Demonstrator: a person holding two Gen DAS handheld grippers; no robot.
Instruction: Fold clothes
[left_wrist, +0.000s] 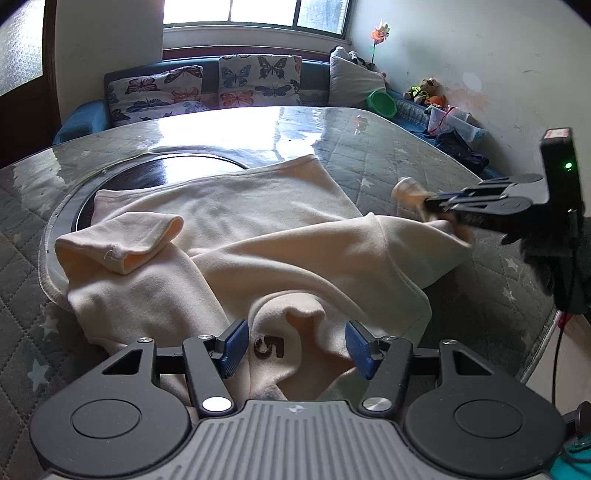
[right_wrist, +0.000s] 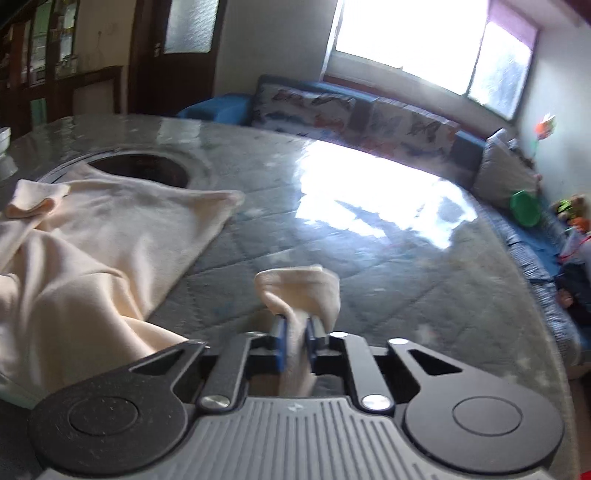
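A cream sweatshirt lies crumpled on the quilted table, with a brown "5" patch near its front edge. My left gripper is open just above the cloth, its blue pads either side of the "5" patch. My right gripper is shut on the sweatshirt's right sleeve cuff and holds it off the table. It also shows in the left wrist view at the right, with the sleeve stretched up to it. The left sleeve lies folded on the body.
The round table has a glossy cover and a dark round inset partly under the sweatshirt. A sofa with butterfly cushions stands behind. A green bowl, toys and clothes lie along the right wall.
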